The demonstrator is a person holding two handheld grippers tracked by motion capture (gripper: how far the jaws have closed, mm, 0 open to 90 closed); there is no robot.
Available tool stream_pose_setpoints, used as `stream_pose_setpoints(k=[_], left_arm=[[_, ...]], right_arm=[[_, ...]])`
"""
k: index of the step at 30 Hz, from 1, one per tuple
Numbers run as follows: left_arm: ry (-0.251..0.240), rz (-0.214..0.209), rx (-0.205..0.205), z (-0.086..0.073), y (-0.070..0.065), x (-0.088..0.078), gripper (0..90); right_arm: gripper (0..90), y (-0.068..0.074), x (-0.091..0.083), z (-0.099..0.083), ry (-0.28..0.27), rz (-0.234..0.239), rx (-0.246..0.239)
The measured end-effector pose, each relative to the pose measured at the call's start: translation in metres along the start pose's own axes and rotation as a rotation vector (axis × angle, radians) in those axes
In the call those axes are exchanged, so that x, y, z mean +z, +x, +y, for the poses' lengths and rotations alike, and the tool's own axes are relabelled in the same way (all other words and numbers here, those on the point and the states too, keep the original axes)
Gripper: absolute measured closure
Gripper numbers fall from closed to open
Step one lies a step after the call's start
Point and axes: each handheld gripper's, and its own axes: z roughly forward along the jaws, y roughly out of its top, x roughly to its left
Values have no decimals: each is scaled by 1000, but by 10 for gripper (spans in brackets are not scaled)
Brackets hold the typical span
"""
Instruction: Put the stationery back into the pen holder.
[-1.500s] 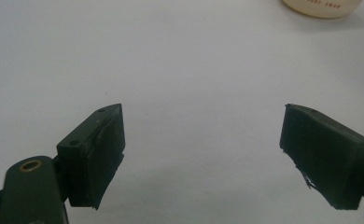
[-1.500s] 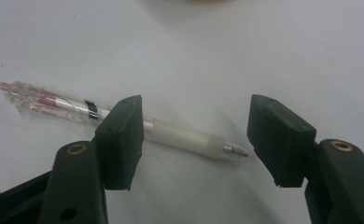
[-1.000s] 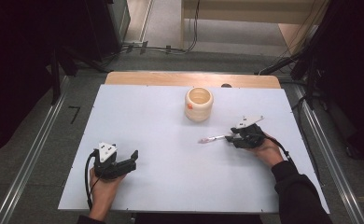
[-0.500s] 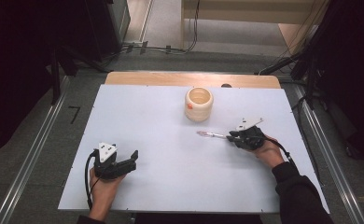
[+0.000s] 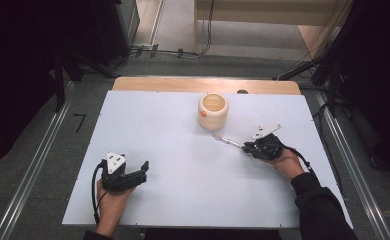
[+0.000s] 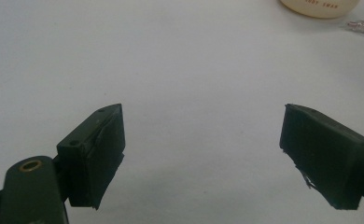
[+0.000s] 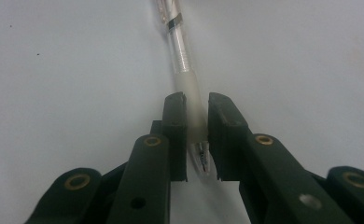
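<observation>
On the white table point(image 5: 183, 150), left to right:
Left gripper point(image 5: 142, 169): resting near the front edge, jaws spread wide, nothing between them.
Cream cup point(image 5: 213, 111): upright toward the far edge.
Clear pen point(image 5: 229, 141): just in front of the cup, lying flat.
Right gripper point(image 5: 247, 148): jaws just closed, pads clamping the pen's tip end.

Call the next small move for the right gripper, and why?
Probably lift the pen slightly off the table. The right gripper has just closed its jaws on the pen's grip end, the pen lies flat, and the cream cup stands open nearby.
</observation>
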Motion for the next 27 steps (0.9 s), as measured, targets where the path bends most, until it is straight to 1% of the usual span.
stream_pose_setpoints(k=[3,5,8,9,13,14,15,19,20,22,23,24,27], left_arm=[[0,0,1,0,-1,0,150],[3,0,1,0,-1,0,150],[2,-1,3,0,-1,0,150],[1,-1,2,0,0,0,150],[-2,1,-5,0,0,-1,150],[-3,-1,-5,0,1,-1,150],[-2,-1,-4,0,1,-1,150],[-3,0,-4,0,1,-2,150],[-4,-1,-7,0,1,-2,150],[-5,0,-9,0,2,-2,150],[-6,0,-9,0,2,-2,150],[-4,-1,-7,0,2,-2,150],[-5,-2,-7,0,1,-2,150]], right_arm=[[755,-2,1,2,9,13,2],[755,-4,1,3,18,29,14],[760,-4,1,4,28,30,13],[768,-4,1,4,30,33,8],[786,0,0,6,37,9,-28],[787,0,0,6,31,-10,-42],[787,1,0,6,36,1,-39],[787,0,-3,7,23,7,-34],[787,0,-4,7,26,12,-23],[788,2,-7,7,19,13,-25],[788,1,-8,8,12,11,-34],[788,2,-10,8,14,14,-26],[788,4,-17,9,-3,15,-23]])
